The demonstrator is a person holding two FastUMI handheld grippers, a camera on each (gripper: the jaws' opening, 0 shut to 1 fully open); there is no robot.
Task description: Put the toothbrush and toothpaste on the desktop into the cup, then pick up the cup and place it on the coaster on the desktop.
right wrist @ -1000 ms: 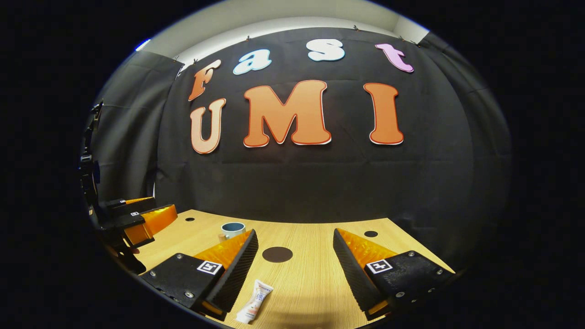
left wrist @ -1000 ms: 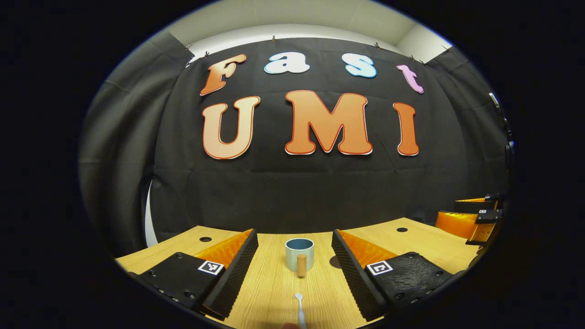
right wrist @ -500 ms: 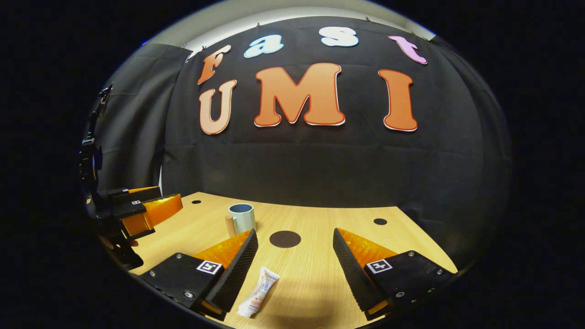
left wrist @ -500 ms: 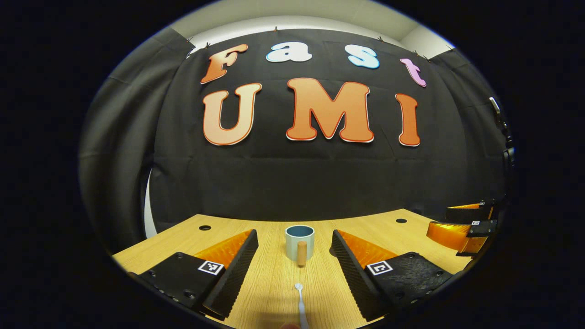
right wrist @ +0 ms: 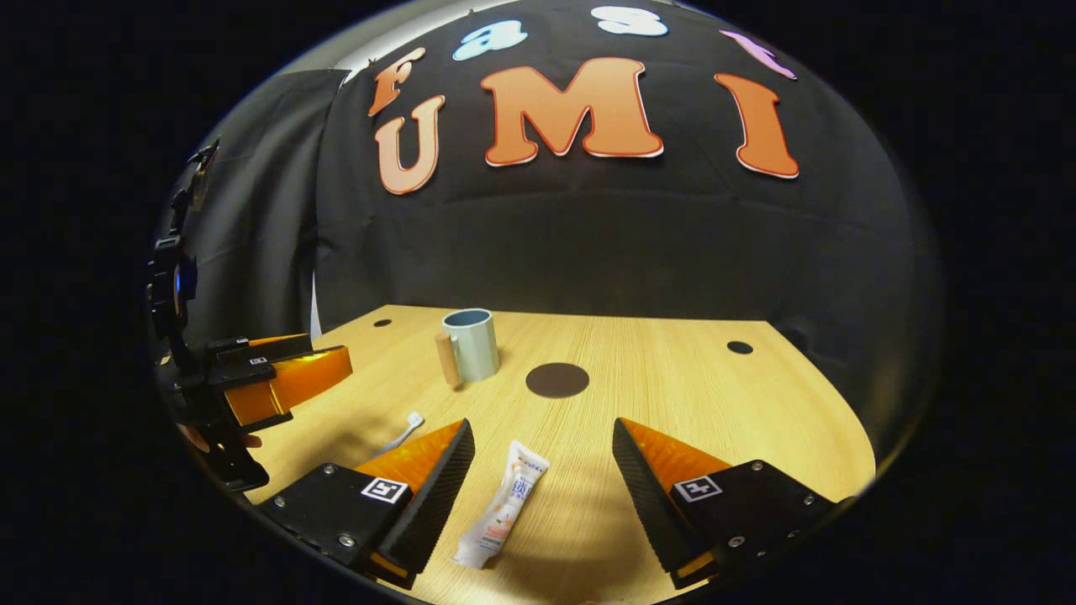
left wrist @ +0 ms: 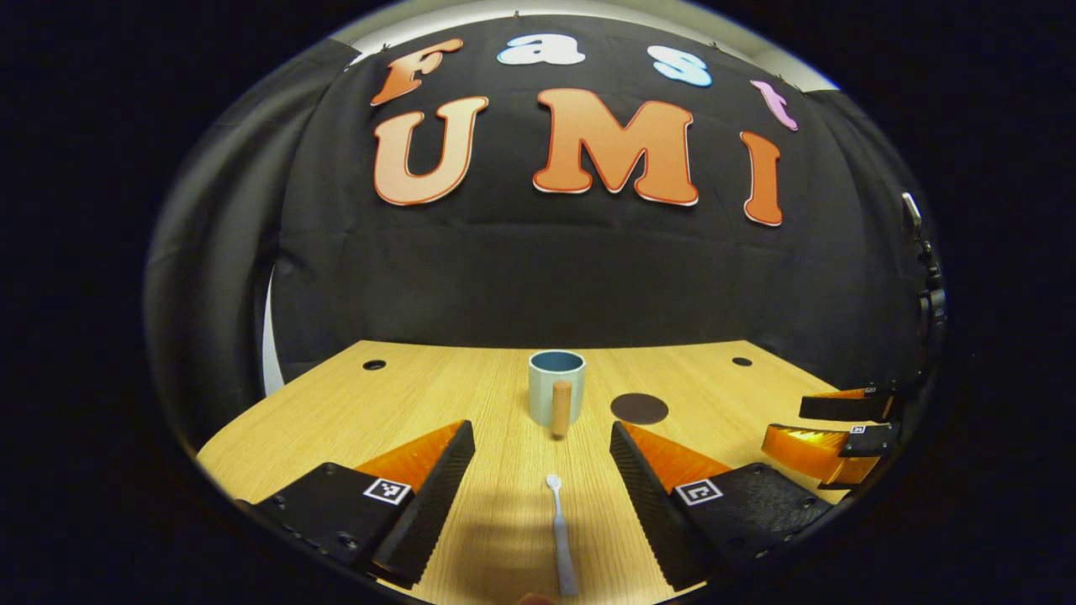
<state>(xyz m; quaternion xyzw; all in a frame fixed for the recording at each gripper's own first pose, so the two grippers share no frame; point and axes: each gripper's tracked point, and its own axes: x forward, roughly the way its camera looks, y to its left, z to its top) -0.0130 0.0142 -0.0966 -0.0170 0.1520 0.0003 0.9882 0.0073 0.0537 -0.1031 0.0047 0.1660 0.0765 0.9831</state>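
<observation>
Both sets of ridged black fingers gape wide, empty. Slim white toothbrush [left wrist: 558, 538] lies low centre on grained wooden worktop [left wrist: 420, 395]; soft toothpaste [right wrist: 503, 515] tube, pale cylindrical cup [left wrist: 556, 396], round dark coaster [left wrist: 639, 408] beyond.

Cup [left wrist: 556, 389] is sitting mid-desk [left wrist: 420, 395] with the coaster [left wrist: 639, 408] just to its right. Toothbrush [left wrist: 560, 538] is lying in front of the cup, and the toothpaste [right wrist: 503, 516] is lying nearer, right of the brush.

A light wooden tabletop [left wrist: 403, 403] with 2 small dark holes, one near each far corner. Black cloth wall [left wrist: 538, 277] hangs just behind its far edge.
</observation>
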